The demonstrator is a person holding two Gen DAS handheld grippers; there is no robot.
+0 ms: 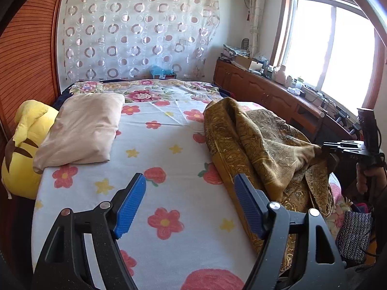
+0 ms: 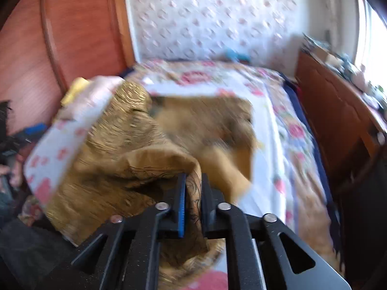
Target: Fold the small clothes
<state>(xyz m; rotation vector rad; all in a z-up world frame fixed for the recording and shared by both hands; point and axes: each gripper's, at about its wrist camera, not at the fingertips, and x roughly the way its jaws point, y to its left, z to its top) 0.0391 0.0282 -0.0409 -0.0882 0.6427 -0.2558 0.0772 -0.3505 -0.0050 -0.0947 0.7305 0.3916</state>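
Clearly the gold patterned garment (image 1: 263,145) lies heaped along the flowered bed sheet's (image 1: 154,145) window side, its far end blurred in the right wrist view. The right gripper (image 2: 192,188) pinches one fold tightly; the left gripper (image 1: 189,203) hangs wide open, empty, beside it.

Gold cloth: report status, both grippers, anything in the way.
Right gripper shut on gold cloth, one edge lifted. Left gripper open, empty, over the bed. Pillow and yellow plush lie apart at the left edge.
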